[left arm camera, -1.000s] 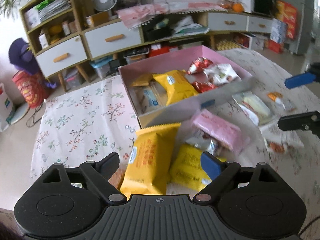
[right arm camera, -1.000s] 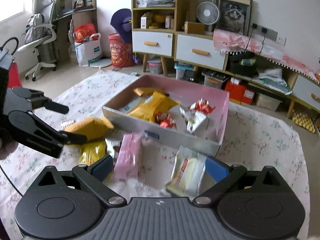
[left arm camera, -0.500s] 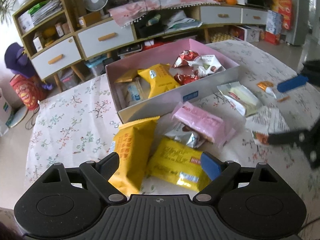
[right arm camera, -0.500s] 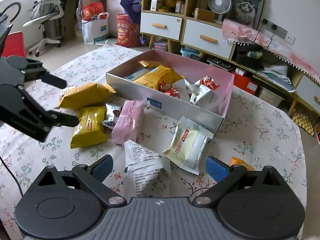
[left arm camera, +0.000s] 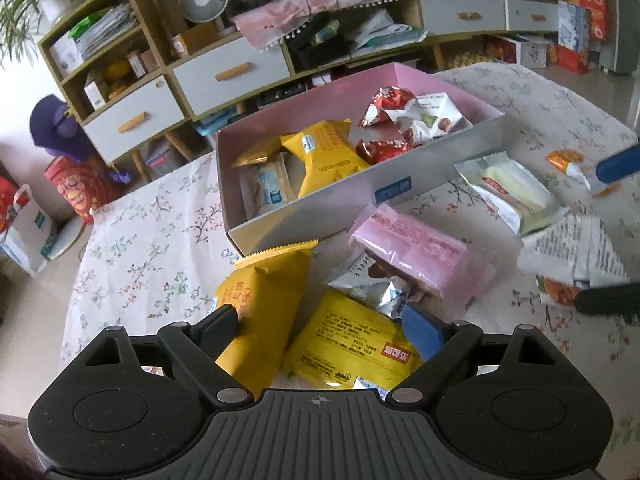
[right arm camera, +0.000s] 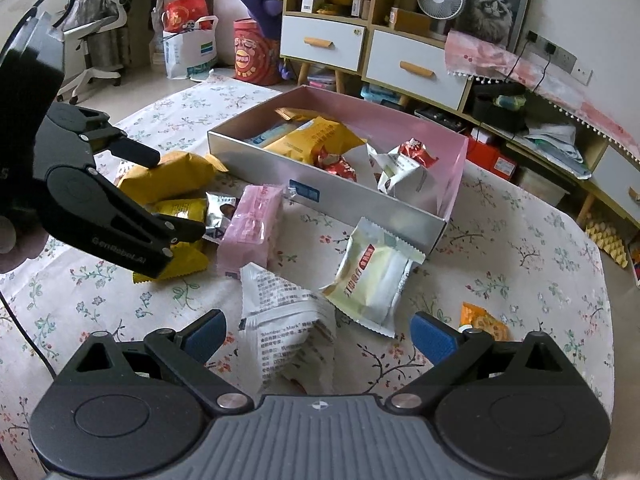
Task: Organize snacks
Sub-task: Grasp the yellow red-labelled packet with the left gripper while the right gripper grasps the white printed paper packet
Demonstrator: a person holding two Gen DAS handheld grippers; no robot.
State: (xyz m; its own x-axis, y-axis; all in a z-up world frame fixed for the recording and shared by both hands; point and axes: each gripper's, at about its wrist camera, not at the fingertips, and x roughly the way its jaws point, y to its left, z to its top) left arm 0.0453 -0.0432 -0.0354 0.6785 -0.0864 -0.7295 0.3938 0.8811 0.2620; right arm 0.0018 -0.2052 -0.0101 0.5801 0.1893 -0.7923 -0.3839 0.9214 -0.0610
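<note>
snacks half sorted, both tongs spread wide

left wrist view: the left gripper [left arm camera: 320, 326] is seen with its jaws wide apart and nothing clamped; it hangs low over two yellow packets, the tall yellow packet [left arm camera: 262, 304] by one finger and the flat yellow packet [left arm camera: 352, 344] between them. the box [left arm camera: 320, 216] with the pink inside already holds snacks: about two yellow packs, a pale pack or two and three or so red and white ones are counted, though overlaps make the count unsure. outside it, on the flowered cloth [left arm camera: 152, 240], a pink packet [left arm camera: 416, 252] lies on a silver packet [left arm camera: 368, 284]

right wrist view: the right gripper [right arm camera: 316, 334] is likewise spread wide and holds nothing; a white printed bag [right arm camera: 288, 328] lies between its fingers, not pressed. a cream packet [right arm camera: 376, 280] sits just beside the box wall and a small orange packet [right arm camera: 482, 320] lies near the right finger. seven snacks are counted still loose on the cloth, so the task is judged roughly half done, with every loose packet left to be put in the box
</note>
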